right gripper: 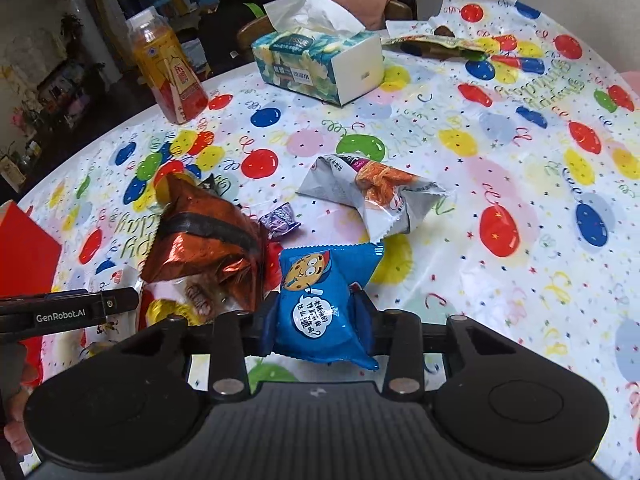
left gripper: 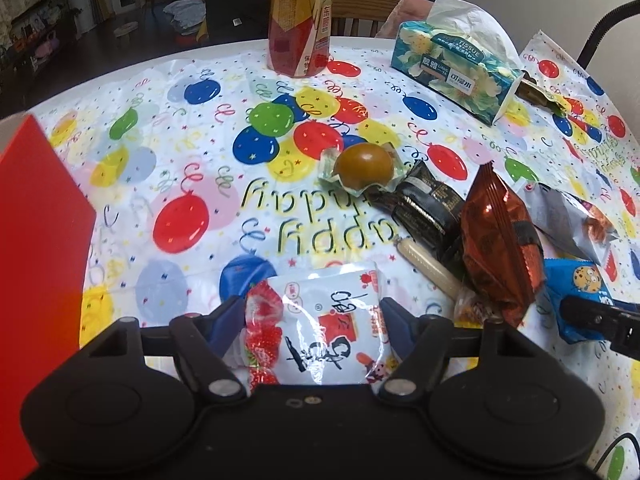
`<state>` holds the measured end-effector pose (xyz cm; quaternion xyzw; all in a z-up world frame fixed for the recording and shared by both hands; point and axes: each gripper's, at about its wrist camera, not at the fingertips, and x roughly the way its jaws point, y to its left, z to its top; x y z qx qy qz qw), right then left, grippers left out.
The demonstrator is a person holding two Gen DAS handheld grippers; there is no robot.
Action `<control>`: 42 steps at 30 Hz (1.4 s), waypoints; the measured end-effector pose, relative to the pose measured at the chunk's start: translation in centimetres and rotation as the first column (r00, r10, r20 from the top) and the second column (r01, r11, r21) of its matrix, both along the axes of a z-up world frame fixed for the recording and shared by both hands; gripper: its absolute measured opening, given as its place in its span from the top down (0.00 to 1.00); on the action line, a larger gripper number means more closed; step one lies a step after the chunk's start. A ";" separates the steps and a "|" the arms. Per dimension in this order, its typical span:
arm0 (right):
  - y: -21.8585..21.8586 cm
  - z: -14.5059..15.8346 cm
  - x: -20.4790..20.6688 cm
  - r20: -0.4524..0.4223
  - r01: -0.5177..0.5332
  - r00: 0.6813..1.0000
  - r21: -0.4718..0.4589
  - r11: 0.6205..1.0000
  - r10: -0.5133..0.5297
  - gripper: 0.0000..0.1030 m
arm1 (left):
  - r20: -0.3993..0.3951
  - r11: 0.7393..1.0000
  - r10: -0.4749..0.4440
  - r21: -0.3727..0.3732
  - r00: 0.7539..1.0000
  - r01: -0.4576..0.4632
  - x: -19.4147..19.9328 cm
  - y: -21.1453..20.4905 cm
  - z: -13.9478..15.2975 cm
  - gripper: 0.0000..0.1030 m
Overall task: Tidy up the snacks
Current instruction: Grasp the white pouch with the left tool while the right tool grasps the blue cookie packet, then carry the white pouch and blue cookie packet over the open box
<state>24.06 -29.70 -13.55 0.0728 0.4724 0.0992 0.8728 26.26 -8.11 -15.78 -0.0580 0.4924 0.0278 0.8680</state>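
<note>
My left gripper point(left gripper: 312, 312) is shut on a white snack packet point(left gripper: 336, 320) with red print; a red-wrapped candy point(left gripper: 262, 320) lies against its left finger. My right gripper point(right gripper: 316, 304) is shut on a blue cookie packet point(right gripper: 316, 308), which also shows in the left wrist view point(left gripper: 576, 292). A pile of snacks lies between them: an orange foil bag point(right gripper: 200, 240) point(left gripper: 500, 236), a black packet point(left gripper: 424, 204), a sausage stick point(left gripper: 428, 268), a wrapped brown egg point(left gripper: 362, 166), a grey noodle-snack bag point(right gripper: 376, 196) and a small purple candy point(right gripper: 280, 218).
A red box point(left gripper: 36, 260) stands at the left table edge. A drink bottle point(left gripper: 300, 20) and a tissue box point(left gripper: 456, 68) stand at the far side of the balloon tablecloth point(right gripper: 520, 280). A chair point(left gripper: 360, 12) stands behind the table.
</note>
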 end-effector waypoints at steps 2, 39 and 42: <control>0.0 0.7 -0.7 0.005 -0.002 1.000 0.003 1.000 0.002 0.64 | 0.002 1.000 0.002 -0.016 1.000 -0.002 -0.6 0.3 0.2 0.30; 13.0 10.7 -9.6 0.151 -0.261 0.955 0.020 0.965 0.255 0.64 | 0.108 0.993 0.013 -0.116 0.994 0.000 -11.9 7.3 10.7 0.30; 15.0 11.5 -9.9 0.170 -0.294 0.943 0.015 0.956 0.287 0.64 | 0.131 0.994 0.023 -0.110 0.991 -0.008 -12.4 8.5 11.9 0.30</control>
